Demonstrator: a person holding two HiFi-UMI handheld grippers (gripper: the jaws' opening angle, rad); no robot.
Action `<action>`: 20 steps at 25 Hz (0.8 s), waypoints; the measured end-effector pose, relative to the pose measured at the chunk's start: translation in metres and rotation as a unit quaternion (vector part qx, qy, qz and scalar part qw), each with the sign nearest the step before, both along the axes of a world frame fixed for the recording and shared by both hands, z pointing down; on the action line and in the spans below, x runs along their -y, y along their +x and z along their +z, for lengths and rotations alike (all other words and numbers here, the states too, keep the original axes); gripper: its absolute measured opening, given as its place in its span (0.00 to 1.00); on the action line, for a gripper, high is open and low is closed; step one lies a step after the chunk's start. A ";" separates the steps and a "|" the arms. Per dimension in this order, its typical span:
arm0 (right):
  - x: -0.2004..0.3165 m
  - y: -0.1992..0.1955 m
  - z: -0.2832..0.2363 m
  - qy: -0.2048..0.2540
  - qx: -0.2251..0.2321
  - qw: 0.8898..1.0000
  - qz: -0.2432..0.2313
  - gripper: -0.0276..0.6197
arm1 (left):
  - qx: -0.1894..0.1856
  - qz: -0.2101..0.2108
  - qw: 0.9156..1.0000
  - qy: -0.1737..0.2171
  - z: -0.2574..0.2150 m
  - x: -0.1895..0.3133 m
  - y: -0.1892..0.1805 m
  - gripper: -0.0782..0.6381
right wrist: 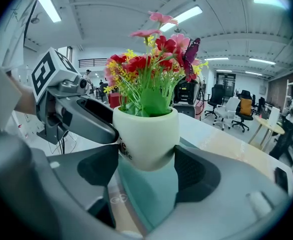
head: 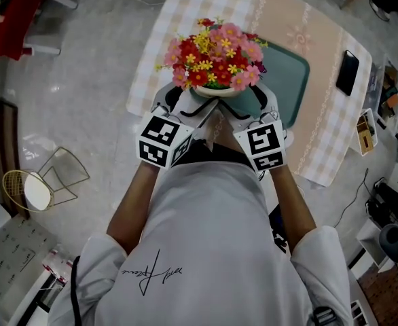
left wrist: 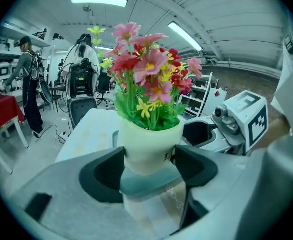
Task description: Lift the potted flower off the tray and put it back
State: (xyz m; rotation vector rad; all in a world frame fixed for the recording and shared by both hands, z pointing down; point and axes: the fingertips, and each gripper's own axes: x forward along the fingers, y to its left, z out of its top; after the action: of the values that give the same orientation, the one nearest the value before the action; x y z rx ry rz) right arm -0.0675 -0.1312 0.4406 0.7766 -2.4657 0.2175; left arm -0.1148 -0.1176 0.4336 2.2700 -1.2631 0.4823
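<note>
The left gripper (head: 193, 107) has its jaws clamped on the pot (head: 216, 92) from the left side; in the left gripper view both dark pads press the pot's (left wrist: 149, 144) lower wall. The pot stands upright, its long axis vertical, with the flowers (head: 216, 53) straight above. The right gripper (head: 248, 109) is clamped on the same pot (right wrist: 146, 136) from the other side, so both arms are equally near, and the pot lies dead ahead of each.

In both gripper views the pot's base seems to hang free, with the tray (right wrist: 146, 196) showing below it. From the head view the tray (head: 291, 80) lies under and to the right, near the table's (head: 321, 121) near edge. Setting down likely calls for a level descent, shifted a little right.
</note>
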 end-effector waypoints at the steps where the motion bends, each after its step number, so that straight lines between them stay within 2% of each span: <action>1: -0.003 -0.001 -0.002 0.001 0.000 1.000 0.001 0.59 | -0.001 0.001 1.000 0.001 -0.002 -0.003 -0.001 0.55; 9: -0.018 -0.005 -0.018 0.012 0.006 1.000 0.009 0.59 | 0.001 0.014 1.000 0.004 -0.017 -0.017 -0.006 0.55; 20: -0.036 -0.011 -0.061 0.042 0.031 0.998 0.023 0.59 | 0.013 0.021 0.999 0.038 -0.062 -0.034 -0.012 0.55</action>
State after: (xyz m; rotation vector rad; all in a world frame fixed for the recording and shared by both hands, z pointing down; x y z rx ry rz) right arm -0.0786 -0.0950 0.3792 0.8743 -2.5306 0.1578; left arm -0.1264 -0.0837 0.3719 2.3654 -1.2680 0.4896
